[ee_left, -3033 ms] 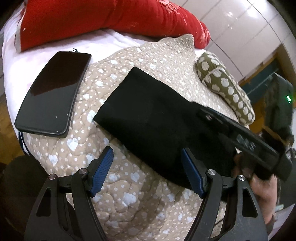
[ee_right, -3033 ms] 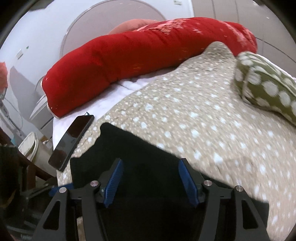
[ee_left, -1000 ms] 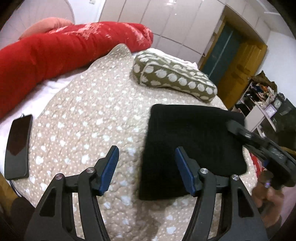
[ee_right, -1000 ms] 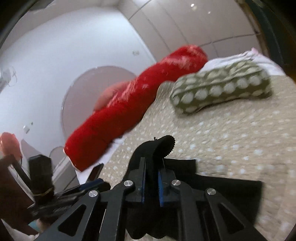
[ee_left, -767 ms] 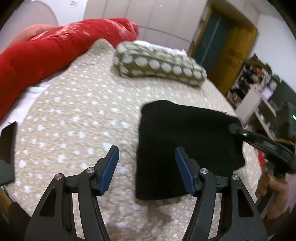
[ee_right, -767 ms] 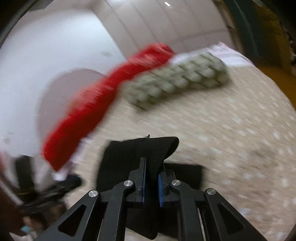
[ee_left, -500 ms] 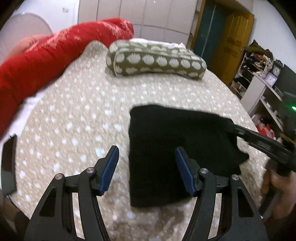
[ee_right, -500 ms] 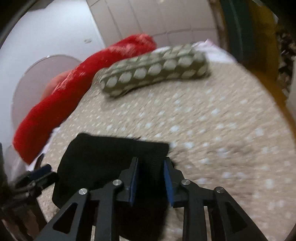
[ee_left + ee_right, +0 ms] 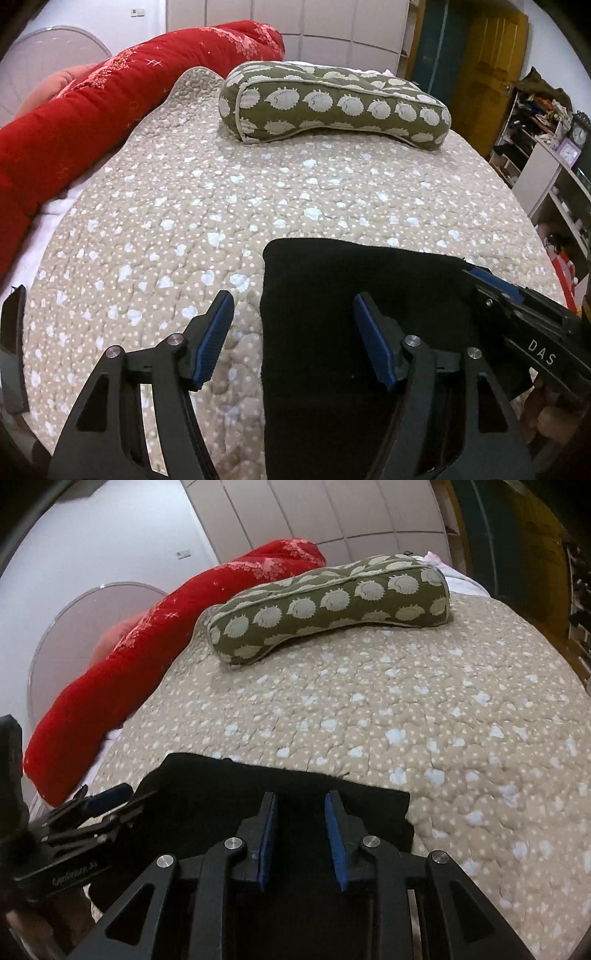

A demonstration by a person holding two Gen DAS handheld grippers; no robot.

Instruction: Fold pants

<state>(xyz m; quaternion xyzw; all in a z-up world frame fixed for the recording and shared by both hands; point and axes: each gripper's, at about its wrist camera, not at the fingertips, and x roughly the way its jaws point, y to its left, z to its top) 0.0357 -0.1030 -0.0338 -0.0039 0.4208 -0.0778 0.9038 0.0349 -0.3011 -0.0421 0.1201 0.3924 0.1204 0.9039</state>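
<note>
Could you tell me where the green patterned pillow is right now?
The green pillow lies at the quilt's far end, beside the red bolster, beyond the black pants.

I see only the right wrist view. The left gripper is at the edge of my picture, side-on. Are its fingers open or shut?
Observer: Open. In the left wrist view, the left gripper has its fingers wide apart, one over the quilt and one over the black pants, and they grip nothing.
Operator: Does anything lie beside the pants on that side?
Observer: Yes, a dark phone lies at the bed's left edge, apart from the pants.
</note>
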